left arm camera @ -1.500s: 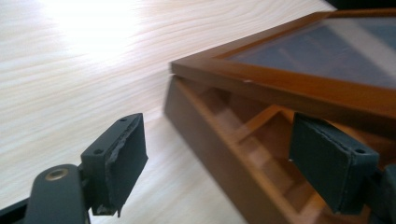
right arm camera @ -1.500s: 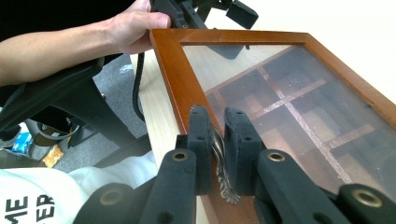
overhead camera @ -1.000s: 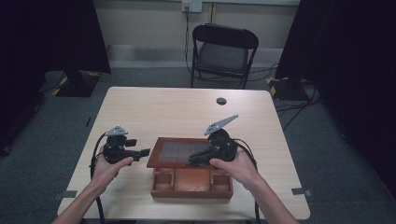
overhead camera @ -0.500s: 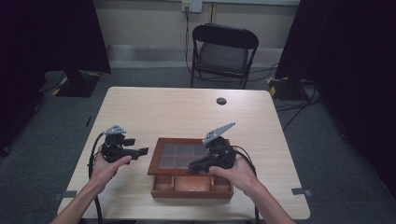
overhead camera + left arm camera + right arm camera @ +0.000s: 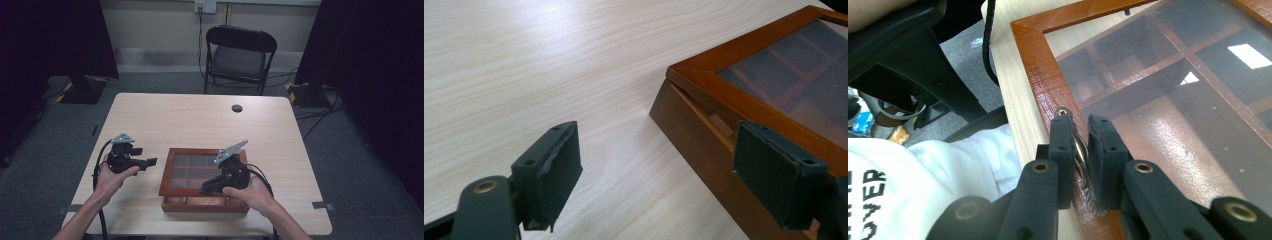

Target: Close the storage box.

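A brown wooden box [image 5: 205, 204] with a glass-paned lid [image 5: 192, 167] sits at the table's near middle. Dividers show through the glass [image 5: 1168, 75]. My right gripper [image 5: 207, 189] is at the lid's front edge, shut on a small metal handle [image 5: 1079, 150] there, as seen between the pads of the right gripper [image 5: 1080, 127]. The lid stands slightly off the base, with a thin gap along the box's side [image 5: 704, 120]. My left gripper [image 5: 152, 161] is open just left of the box, not touching it. Its jaws are wide apart around the box's corner [image 5: 669, 100].
A small black round object [image 5: 237, 108] lies at the table's far side. A black folding chair [image 5: 240, 50] stands beyond the table [image 5: 165, 120]. Bare tabletop lies left of and behind the box. A white shirt [image 5: 923, 185] is close below the right gripper.
The right gripper has moved down and toward the person with the lid's handle, so the lid has dropped from a raised tilt to nearly flat. The left gripper has barely moved.
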Demonstrator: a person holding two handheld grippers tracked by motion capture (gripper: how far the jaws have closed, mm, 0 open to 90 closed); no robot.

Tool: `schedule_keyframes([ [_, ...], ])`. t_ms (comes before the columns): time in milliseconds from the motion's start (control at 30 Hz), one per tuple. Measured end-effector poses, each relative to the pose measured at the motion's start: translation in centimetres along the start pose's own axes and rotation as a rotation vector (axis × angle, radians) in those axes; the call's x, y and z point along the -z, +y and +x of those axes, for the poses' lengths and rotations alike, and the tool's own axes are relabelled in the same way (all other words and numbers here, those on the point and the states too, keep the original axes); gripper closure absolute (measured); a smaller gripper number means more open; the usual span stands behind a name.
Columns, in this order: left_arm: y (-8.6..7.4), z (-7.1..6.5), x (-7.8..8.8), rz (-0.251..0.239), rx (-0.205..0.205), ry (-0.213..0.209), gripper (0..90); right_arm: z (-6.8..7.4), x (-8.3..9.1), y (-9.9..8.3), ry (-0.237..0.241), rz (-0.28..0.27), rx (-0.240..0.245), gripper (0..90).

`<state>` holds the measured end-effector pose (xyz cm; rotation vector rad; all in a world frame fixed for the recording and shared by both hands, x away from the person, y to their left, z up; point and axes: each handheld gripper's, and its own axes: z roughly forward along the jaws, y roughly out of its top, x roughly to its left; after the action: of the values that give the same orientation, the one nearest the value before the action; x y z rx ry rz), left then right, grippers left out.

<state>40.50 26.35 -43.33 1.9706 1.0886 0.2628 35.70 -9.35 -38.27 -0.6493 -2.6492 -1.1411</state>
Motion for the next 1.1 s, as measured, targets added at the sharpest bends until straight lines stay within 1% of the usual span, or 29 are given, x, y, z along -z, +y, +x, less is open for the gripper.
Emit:
schedule_keyframes([
  [133,0.1,-0.3,0.0,0.007,-0.025,-0.005,19.6,0.0,-0.2,-0.2,0.001,-0.001,0.004,82.1],
  [200,0.1,-0.5,-0.1,0.012,-0.03,-0.006,19.7,0.1,-0.2,-0.4,-0.003,-0.007,0.022,82.1],
  [233,0.0,-0.5,-0.2,0.013,-0.031,-0.007,19.7,0.1,-0.3,-0.5,0.001,-0.013,0.02,82.1],
  [300,0.0,-0.5,-0.2,0.022,-0.04,-0.006,19.7,0.1,-0.4,-0.7,-0.005,-0.008,0.025,82.0],
  [433,0.0,-0.6,-0.2,0.023,-0.041,-0.008,19.7,0.0,-1.2,-1.2,0.002,0.014,0.015,82.0],
  [467,0.0,-0.7,-0.3,0.023,-0.037,-0.009,19.8,-0.1,-1.4,-1.4,-0.002,0.024,0.016,82.1],
  [567,0.0,-0.7,-0.3,0.027,-0.042,-0.01,19.8,-0.1,-1.8,-1.6,-0.008,0.036,0.015,82.1],
  [600,0.0,-0.6,-0.3,0.029,-0.046,-0.009,19.8,-0.1,-1.9,-1.6,0.002,0.037,0.013,82.1],
  [733,0.0,-0.7,-0.4,0.039,-0.047,-0.013,19.8,-0.2,-1.9,-1.7,0.001,0.037,0.017,82.1],
  [833,0.0,-0.8,-0.5,0.041,-0.052,-0.013,19.8,-0.3,-2.3,-1.9,-0.001,0.056,0.015,82.1],
  [900,0.0,-0.8,-0.5,0.042,-0.053,-0.001,19.8,-0.3,-2.5,-1.9,-0.002,0.066,0.02,82.2],
  [1000,0.0,-0.8,-0.5,0.036,-0.053,-0.012,19.7,-0.4,-2.8,-2.0,0.006,0.065,0.016,82.2],
  [1100,0.0,-0.9,-0.5,0.037,-0.055,-0.011,19.7,-0.4,-2.9,-2.1,-0.002,0.078,0.011,82.2],
])
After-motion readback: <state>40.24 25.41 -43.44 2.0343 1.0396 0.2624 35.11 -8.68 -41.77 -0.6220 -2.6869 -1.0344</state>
